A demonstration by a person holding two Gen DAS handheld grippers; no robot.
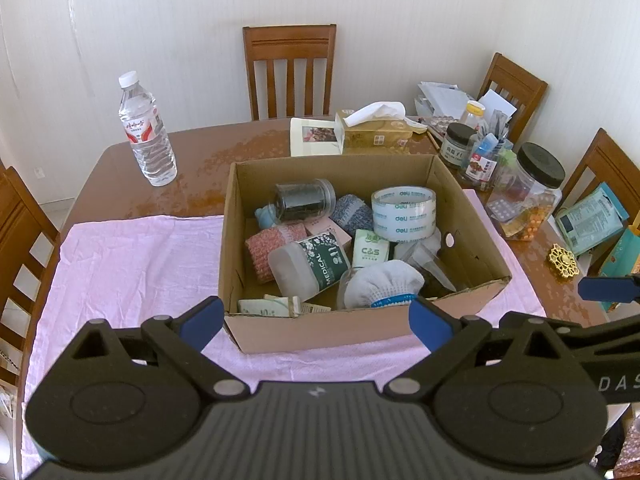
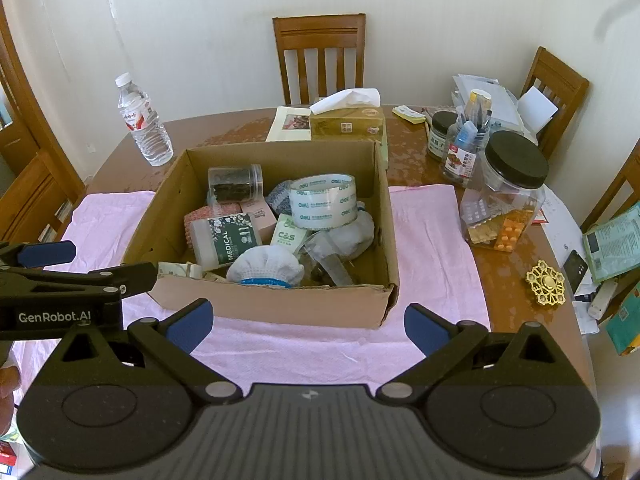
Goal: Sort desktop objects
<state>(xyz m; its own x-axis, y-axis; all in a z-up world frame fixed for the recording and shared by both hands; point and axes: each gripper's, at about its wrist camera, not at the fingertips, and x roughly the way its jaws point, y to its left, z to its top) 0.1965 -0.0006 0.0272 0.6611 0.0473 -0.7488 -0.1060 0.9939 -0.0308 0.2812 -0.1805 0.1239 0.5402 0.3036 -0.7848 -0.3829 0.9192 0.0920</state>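
An open brown cardboard box sits on a pale pink cloth spread over the brown wooden bench, most likely so that small things have one bounded place. Inside it lie a roll of clear packing tape, a dark-filled clear plastic jar on its side, a white-and-green tub marked MEDICAL, a small C&S tissue pack, a white knitted glove and other small items, piled loosely rather than arranged.

The cloth on both sides of the box carries nothing, so the scene fits two stages equally: objects gathered into the box as the sorted result, or a full box waiting to be emptied onto the cloth.

The left hand-held gripper hovers just before the near wall of the box with its blue-padded fingers spread wide and nothing between them. The right hand-held gripper is likewise spread and holds nothing, poised over the cloth in front of the box, near its partner. Both face the contents squarely, a stance that suits either reaching in or withdrawing.

A clear water bottle stands upright on bare bench well left of the box. A gold tissue box and a cluster of dark-lidded jars stay beyond the cloth, apart from the sorting area.
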